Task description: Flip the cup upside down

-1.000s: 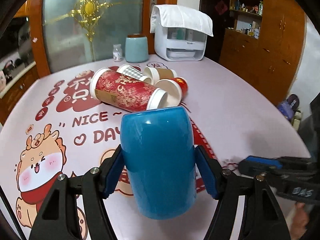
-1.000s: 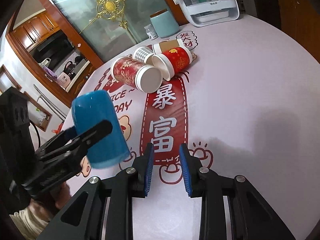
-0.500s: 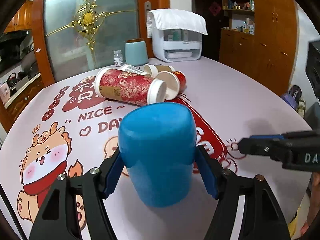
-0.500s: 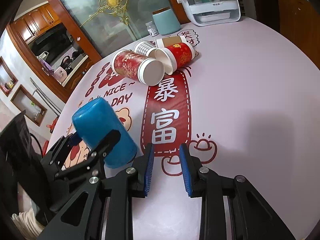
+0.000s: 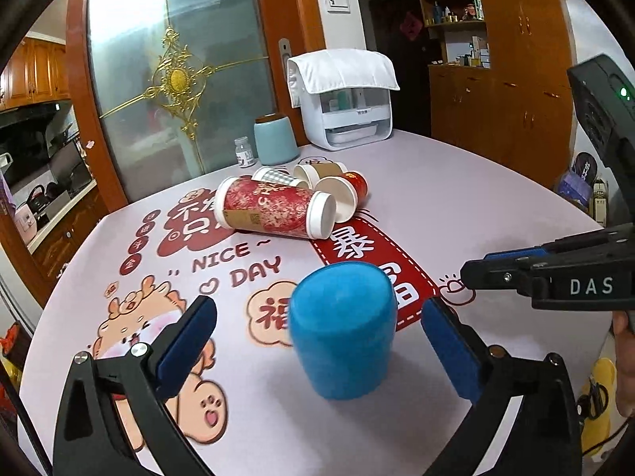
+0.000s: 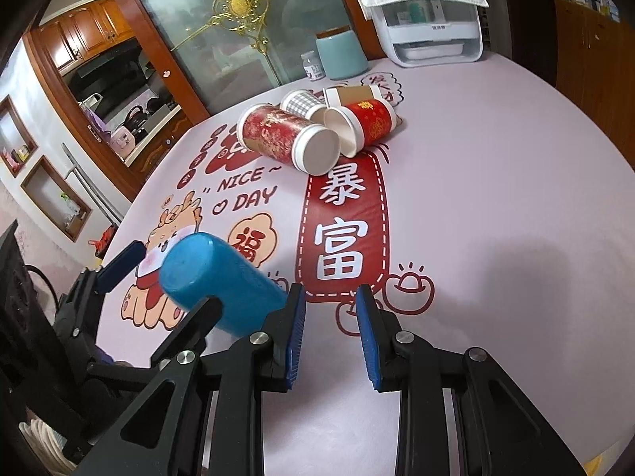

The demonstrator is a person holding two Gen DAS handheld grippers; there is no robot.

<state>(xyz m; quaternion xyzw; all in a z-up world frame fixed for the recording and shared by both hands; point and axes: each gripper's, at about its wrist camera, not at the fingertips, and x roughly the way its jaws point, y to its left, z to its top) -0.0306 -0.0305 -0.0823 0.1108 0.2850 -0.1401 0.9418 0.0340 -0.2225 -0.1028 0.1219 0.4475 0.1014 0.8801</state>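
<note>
Flanking the blue cup [image 5: 344, 331] at 9 and 3 o'clock, the left gripper [image 5: 317, 341] has its blue pads [image 5: 186, 339] spread wide, each with a clear gap to the cup wall, so nothing is held. The cup stands between them on the printed tablecloth [image 5: 456, 214] with its closed base up and mouth down; the wrist views differ on whether it is quite plumb, and the rim contact is hidden on the far side, so I cannot tell if it sits fully flat. Judgement: the flip looks essentially done. The right gripper [image 6: 329, 337] hangs empty at 3 o'clock from the cup, its jaws parted only narrowly around bare cloth. Handling notes, as estimates: the wall reads as smooth, slightly glossy and rigid, probably plastic or ceramic; no give is visible. Likely light to moderate in weight, and slick under rubber pads. If it needs re-seating, take it at mid-height across the widest part of the barrel, pads square to the wall, since a hold near the rounded top shoulder would tend to slide off. Farther out at 12 o'clock lie the paper cups [image 5: 278, 208] on their sides, well apart from the cup, with a pale blue canister [image 5: 276, 139] beyond.
</note>
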